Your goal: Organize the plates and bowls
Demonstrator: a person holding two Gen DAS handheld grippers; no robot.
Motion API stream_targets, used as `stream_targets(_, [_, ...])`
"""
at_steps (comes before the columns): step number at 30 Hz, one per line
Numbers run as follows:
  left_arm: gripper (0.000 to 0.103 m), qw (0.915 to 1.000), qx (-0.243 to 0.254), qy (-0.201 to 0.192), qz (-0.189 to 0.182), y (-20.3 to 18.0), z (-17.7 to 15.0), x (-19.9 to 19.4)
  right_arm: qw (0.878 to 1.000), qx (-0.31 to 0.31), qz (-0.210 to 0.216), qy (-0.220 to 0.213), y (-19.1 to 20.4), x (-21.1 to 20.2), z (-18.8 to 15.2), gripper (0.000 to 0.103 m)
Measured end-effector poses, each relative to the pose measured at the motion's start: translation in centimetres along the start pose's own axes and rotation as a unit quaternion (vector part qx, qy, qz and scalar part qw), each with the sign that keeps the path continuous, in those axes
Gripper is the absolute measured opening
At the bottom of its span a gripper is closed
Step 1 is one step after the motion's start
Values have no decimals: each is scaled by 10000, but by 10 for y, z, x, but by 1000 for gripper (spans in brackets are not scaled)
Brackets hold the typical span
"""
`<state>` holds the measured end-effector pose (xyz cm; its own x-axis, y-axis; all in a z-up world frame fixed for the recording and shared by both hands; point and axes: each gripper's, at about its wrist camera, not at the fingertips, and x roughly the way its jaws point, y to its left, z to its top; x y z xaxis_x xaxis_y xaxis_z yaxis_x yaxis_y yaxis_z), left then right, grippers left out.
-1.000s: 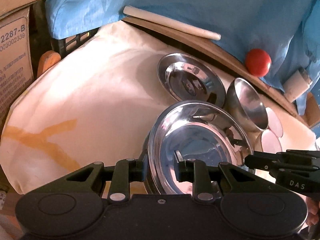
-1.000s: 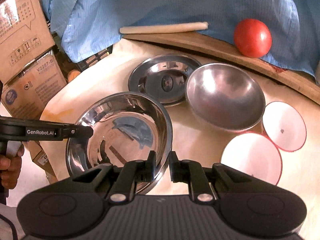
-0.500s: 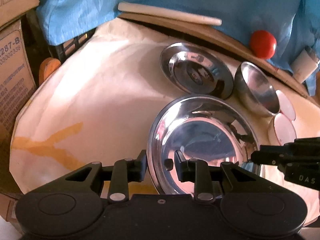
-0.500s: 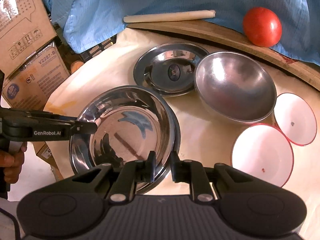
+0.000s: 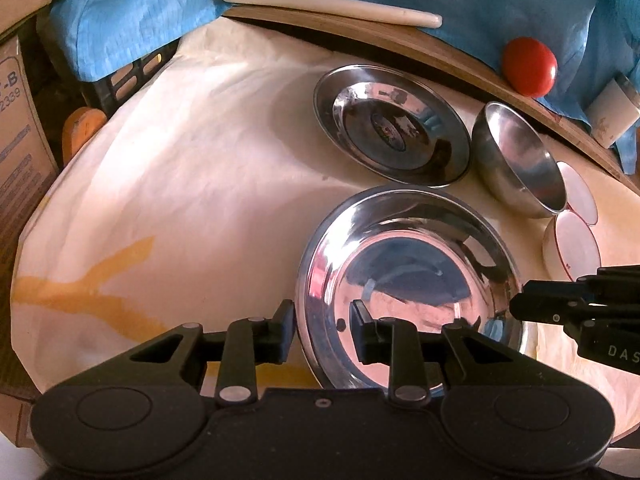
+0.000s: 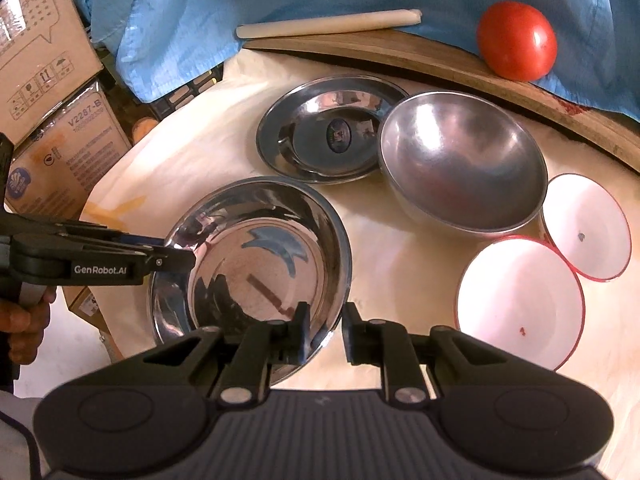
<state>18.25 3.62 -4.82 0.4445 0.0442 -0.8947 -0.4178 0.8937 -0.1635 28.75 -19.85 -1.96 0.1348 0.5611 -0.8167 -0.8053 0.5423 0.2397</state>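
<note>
Large steel plate [image 6: 256, 256] sits on the desk [image 5: 192, 184], lower centre of both frames. Left tool [image 5: 322, 330] and right tool [image 6: 325, 334] both straddle its rim on opposite sides, fingers apart, not clamped. Smaller steel plate [image 6: 320, 140] and steel bowl [image 6: 460, 164] are upper centre, 2 white bowls [image 6: 520, 300] at right. Risk: rim is thin and slick, so uneven closing could tilt or slide the plate, and it could knock the smaller plate just beside it.

Two steel plates [image 6: 250, 256] [image 6: 326, 136], one steel bowl [image 6: 462, 160], two white bowls [image 6: 518, 300] [image 6: 586, 226], one tomato [image 6: 516, 40]
</note>
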Motion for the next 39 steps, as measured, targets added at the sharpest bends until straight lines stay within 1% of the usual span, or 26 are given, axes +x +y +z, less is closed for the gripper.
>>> stream_targets(3, [31,10000,-14,2,-22,0,1,0,10000,-18,27,-32,2,-2,0,26])
stream_targets(5, [35,10000,-25,-7,-18,1,1,0,10000,-39,40,-43,2,-3,0,27])
stream_targets(7, [48,10000,-55,-31,-6,3,2,-1,10000,-31,43,-52,2,-3,1,34])
stream_targets(8, [52,10000,-76,-54,0,4,2,-2,10000,-22,39,-60,2,-4,1,40])
stream_targets(9, [59,9999,-105,-85,1,5,3,-3,10000,-14,32,-73,2,-4,1,48])
stream_targets(10, [65,9998,-135,-115,2,7,4,-4,10000,-4,25,-91,3,-5,1,51])
stream_targets(11, [69,9998,-165,-147,10,9,5,-5,9999,4,19,-107,3,-5,1,56])
stream_targets(12, [75,9996,-206,-178,21,11,6,-6,9999,10,12,-122,3,-6,1,61])
stream_targets(13, [83,9995,-257,-207,24,13,7,-7,9999,18,2,-133,3,-6,2,64])
stream_targets(14, [87,9993,-308,-226,18,16,8,-7,9999,31,-6,-146,4,-6,2,70])
stream_targets(15, [94,9991,-359,-233,15,18,10,-6,9999,44,-14,-162,4,-6,2,78])
stream_targets(16, [97,9989,-412,-233,29,21,12,-6,9998,61,-31,-190,4,-7,3,83])
stream_targets(17, [98,9986,-478,-231,50,24,14,-6,9997,75,-55,-223,3,-7,3,91])
stream_targets(19, [101,9977,-614,-274,74,30,19,-5,9994,99,-87,-321,2,-9,4,95])
stream_targets(21, [102,9967,-729,-334,91,35,25,-3,9992,112,-91,-370,2,-9,6,103])
stream_targets(24, [102,9955,-860,-394,41,39,36,0,9991,66,-67,-422,3,-11,9,103])
stream_targets(28, [102,9936,-1032,-447,-127,43,51,8,9981,-15,65,-617,3,-21,19,103])
stream_targets(31, [102,9928,-1073,-489,-221,43,63,15,9967,-75,118,-798,1,-31,30,103])
stream_targets(36, [102,9920,-1110,-488,-346,42,76,27,9941,-101,82,-1073,-7,-42,57,103])
stream_targets(39, [102,9919,-1110,-454,-418,40,84,35,9938,1,40,-1112,-15,-39,79,103])
